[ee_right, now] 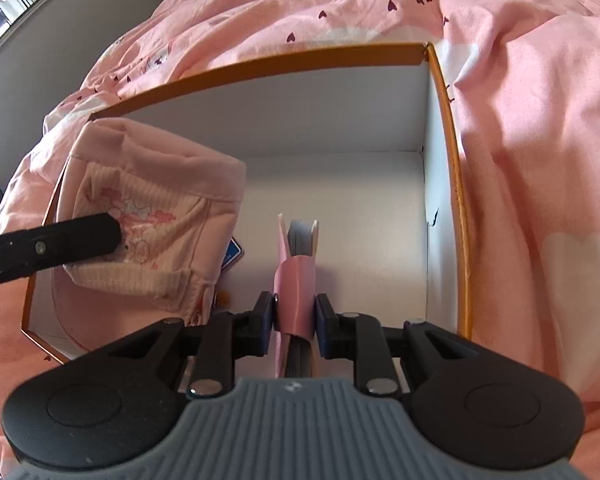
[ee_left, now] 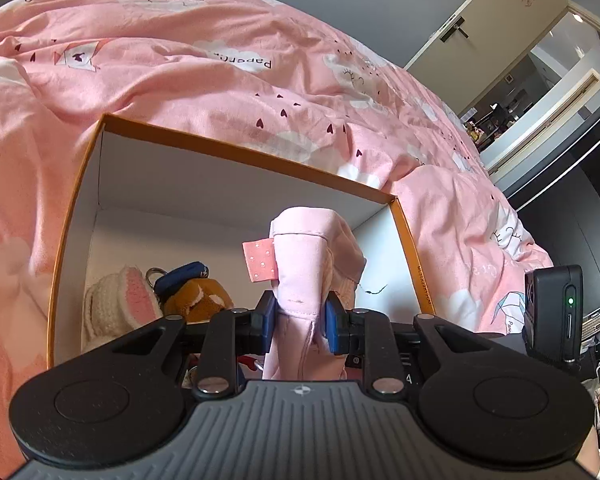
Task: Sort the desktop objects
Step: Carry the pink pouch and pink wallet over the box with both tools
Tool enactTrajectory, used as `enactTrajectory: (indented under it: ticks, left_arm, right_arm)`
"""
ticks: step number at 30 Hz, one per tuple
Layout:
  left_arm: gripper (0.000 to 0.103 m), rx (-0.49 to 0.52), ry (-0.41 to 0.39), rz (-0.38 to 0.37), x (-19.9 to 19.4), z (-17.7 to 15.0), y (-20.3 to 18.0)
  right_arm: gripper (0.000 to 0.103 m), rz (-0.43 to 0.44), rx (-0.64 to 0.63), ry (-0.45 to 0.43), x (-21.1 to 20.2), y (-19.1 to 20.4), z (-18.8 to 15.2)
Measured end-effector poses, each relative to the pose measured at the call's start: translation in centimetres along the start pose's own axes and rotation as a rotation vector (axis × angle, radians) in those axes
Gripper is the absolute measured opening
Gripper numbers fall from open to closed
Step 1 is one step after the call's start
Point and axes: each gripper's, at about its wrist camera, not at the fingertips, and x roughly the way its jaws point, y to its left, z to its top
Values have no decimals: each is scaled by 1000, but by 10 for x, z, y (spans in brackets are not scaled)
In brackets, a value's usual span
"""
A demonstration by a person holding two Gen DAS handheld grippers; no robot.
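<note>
Pink bedding [ee_left: 180,92] surrounds an orange-rimmed box [ee_left: 236,151]: left gripper [ee_left: 299,322] clamps a pink pouch [ee_left: 304,264], right gripper [ee_right: 293,322] pinches a notebook [ee_right: 298,264], both poised above for stowing.

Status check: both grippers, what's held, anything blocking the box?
Left gripper shut on pink cap, over orange box. Right gripper shut on pink notebook. Plush toys in box's left corner; rest open.

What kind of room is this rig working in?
Most likely a bedroom at home: a rumpled pink heart-print duvet fills both views, the orange-rimmed box sits directly on it, and an open door leads to another room.
</note>
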Motion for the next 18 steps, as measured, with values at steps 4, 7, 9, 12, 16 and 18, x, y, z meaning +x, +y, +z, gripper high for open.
enactTrajectory:
  ticks: [4, 7, 9, 12, 16, 18]
  left_arm:
    - [28, 9, 15, 8, 7, -4, 4]
    - [28, 2, 14, 7, 9, -4, 7]
    - [28, -2, 7, 1, 7, -3, 10]
    - [28, -3, 9, -13, 9, -2, 12]
    - [28, -17, 16, -22, 13, -2, 15]
    - [28, -19, 14, -16, 14, -2, 17]
  right_arm:
    - [25, -84, -94, 8, 2, 11, -3]
    - [28, -136, -156, 23, -1, 16, -3]
    - [29, -174, -209, 20, -5, 21, -4]
    - [33, -207, -256, 23, -11, 25, -5]
    - [39, -236, -304, 21, -15, 26, -2]
    - [39, -240, -317, 24, -12, 27, 2]
